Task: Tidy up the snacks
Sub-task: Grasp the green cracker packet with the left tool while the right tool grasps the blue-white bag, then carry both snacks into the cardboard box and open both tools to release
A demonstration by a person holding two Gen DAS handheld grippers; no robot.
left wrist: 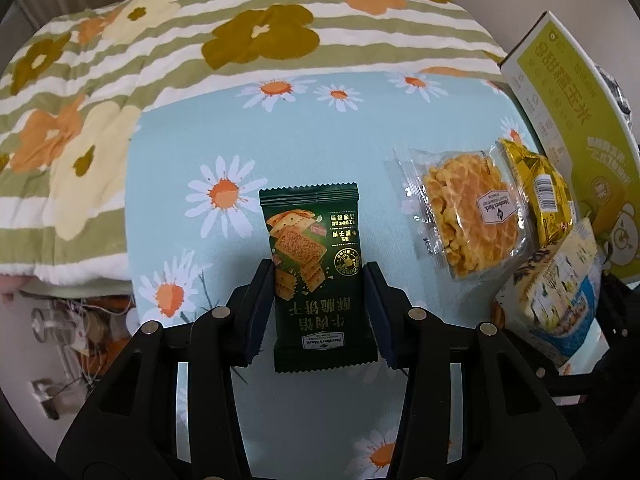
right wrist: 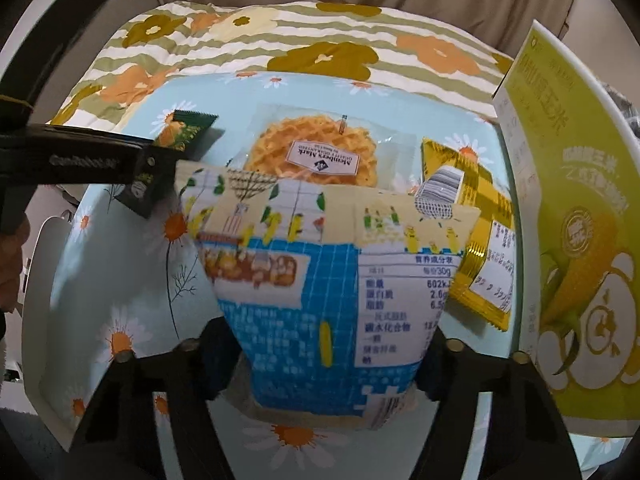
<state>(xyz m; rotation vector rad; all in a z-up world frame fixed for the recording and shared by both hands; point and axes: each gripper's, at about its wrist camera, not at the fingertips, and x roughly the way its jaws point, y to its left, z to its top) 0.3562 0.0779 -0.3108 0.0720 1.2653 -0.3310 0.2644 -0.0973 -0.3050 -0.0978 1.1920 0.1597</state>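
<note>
Lying on a daisy-print cloth (left wrist: 168, 152), the snacks are spread from left to right. A dark green cracker pack (left wrist: 316, 276) is clamped at its sides by the left gripper (left wrist: 320, 304), whose jaws are closed narrow on it, at the near left of the cloth. In the right wrist view a blue and cream bag (right wrist: 316, 280) is seen between the jaws of the right gripper (right wrist: 324, 356); the fingers are hidden behind the bag's edges, so whether the pads press on it cannot be told. A clear-wrapped waffle (left wrist: 468, 220) is seen beyond that bag, with a gold pack (left wrist: 540, 196) just to its right. A tall green box (left wrist: 580, 92) is stood at the far right edge. A striped flowered quilt (left wrist: 200, 40) is laid at the far side.
</note>
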